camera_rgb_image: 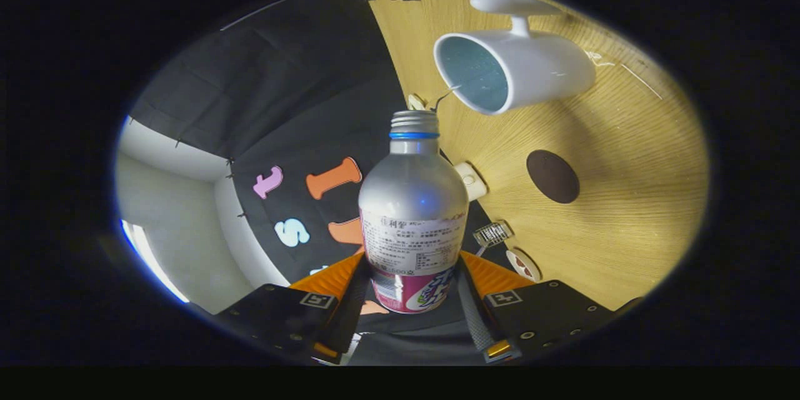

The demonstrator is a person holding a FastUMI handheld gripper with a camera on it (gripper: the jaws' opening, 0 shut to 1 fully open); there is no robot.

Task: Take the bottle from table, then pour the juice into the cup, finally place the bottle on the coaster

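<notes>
The gripper [414, 281] has the bottle [412, 212] pinched between its two fingers, one pressing on each side of the lower body, right around the printed label. The whole scene sits rolled over in the gripper view, so the wooden worktop [625, 200] runs up one side like a wall while the booth's black cloth wall [294, 94] fills the other. The bottle is a silvery metal one with a threaded neck, a blue ring just under the threads, and no cap on it; its open mouth points straight ahead, away from the fingers. What is inside cannot be seen through the metal.

Just beyond the bottle's mouth is the cup [519, 69], a white mug with a pale blue inside and its handle on the far side. Its open mouth faces back toward the bottle. The inside looks flat blue; whether there is liquid in it cannot be told. A thin pale streak shows at the cup's near rim, in the gap between rim and bottle neck.

The coaster [552, 176], a dark brown round disc, lies flat on the worktop, apart from the cup and off to the side of the bottle's shoulder, with nothing on it. A small white round object [472, 181] peeks out right beside the bottle's shoulder.
</notes>
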